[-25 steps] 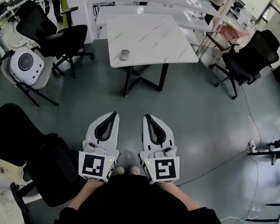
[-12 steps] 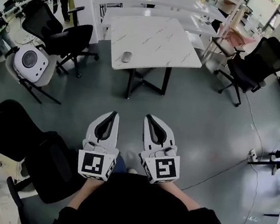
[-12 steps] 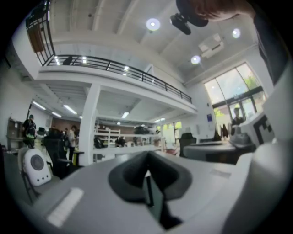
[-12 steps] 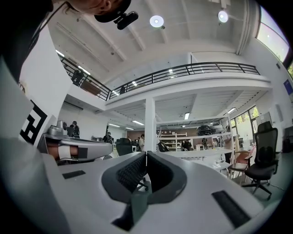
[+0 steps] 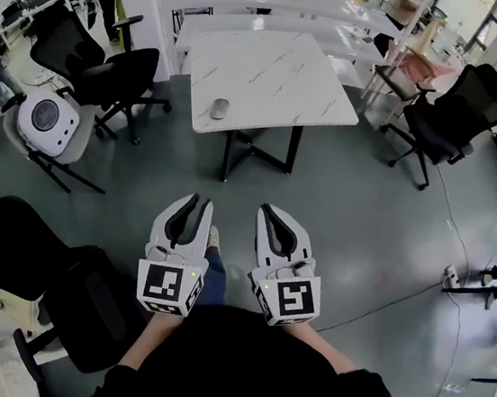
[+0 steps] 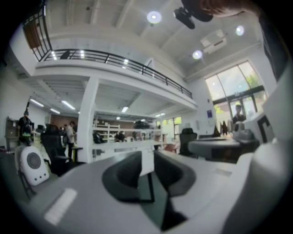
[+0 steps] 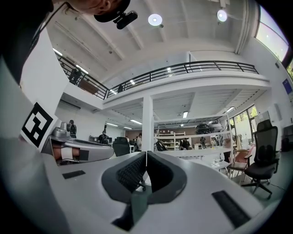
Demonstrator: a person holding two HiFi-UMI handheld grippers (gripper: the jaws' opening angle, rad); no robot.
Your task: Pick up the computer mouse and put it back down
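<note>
One computer mouse point(image 5: 219, 107) lies on one white marble-topped table point(image 5: 284, 66).

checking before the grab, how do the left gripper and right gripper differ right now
Jaws: the left gripper is opening, with a narrow gap between its tips; the right gripper has its tips touching.
Markers: the left gripper's marker cube shows a different black-and-white pattern from the right gripper's marker cube.
Shared: both are empty, side by side over the floor, pointing toward the table, well short of the computer mouse.
</note>
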